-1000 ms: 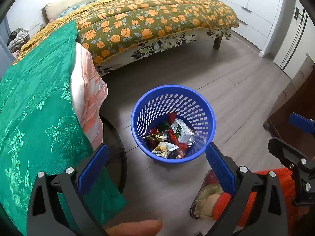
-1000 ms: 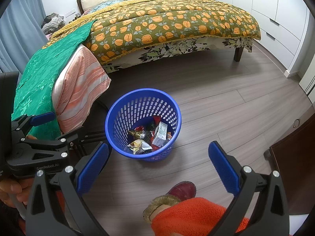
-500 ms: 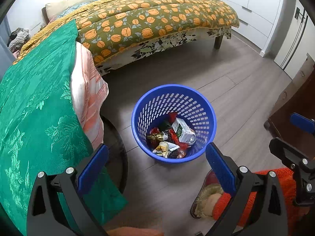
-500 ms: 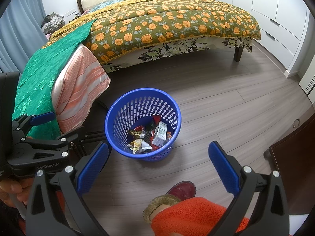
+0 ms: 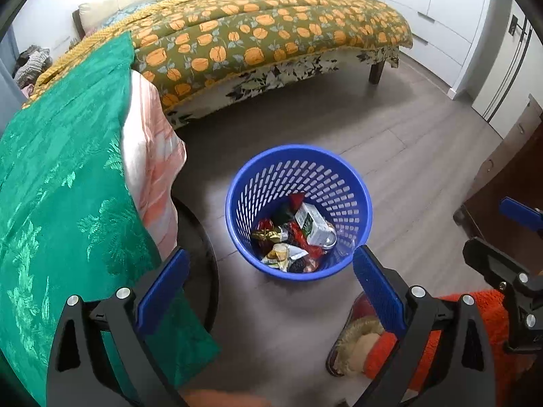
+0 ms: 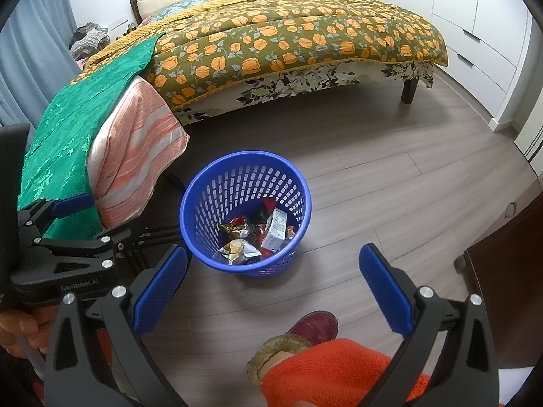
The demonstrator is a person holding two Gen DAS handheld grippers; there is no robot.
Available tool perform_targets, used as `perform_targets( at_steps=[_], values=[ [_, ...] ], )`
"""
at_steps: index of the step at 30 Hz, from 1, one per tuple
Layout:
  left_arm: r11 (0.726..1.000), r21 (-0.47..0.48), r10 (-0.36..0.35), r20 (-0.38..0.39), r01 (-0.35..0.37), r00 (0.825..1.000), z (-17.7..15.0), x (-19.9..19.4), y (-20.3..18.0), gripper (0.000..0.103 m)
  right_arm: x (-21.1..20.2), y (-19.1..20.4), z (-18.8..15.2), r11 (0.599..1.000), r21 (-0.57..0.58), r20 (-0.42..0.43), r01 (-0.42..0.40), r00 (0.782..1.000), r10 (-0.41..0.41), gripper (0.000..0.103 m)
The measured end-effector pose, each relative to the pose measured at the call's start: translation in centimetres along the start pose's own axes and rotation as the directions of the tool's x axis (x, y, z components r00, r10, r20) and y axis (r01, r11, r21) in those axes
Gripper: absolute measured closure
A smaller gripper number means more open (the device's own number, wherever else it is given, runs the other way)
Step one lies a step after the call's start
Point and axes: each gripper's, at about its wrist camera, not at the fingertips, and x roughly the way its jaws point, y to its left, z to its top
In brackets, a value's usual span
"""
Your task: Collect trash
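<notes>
Standing on the floor (image 6: 373, 176) near the bed (image 6: 288, 40), the blue basket (image 5: 237, 203) holds the trash (image 5: 295, 234): wrappers and a small carton lie at its bottom. It sits just ahead of both tongs, probably so things can drop straight in. The left tongs (image 5: 268, 281) are wide apart and hold nothing. The right tongs (image 6: 271, 274) are wide apart too, and empty. No more trash shows on the floor.
</notes>
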Motion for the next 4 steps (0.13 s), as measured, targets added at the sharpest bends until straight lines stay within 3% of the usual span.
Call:
perform_targets(
  at_steps=[4],
  values=[
    [1.0,0.008,0.002,-0.001,-0.002,1.0,-0.1,-0.06,-0.09,0.007,0.0,-0.05,0.03,1.0,-0.002,-0.002,-0.001,1.0,0.001,0.005]
  ],
)
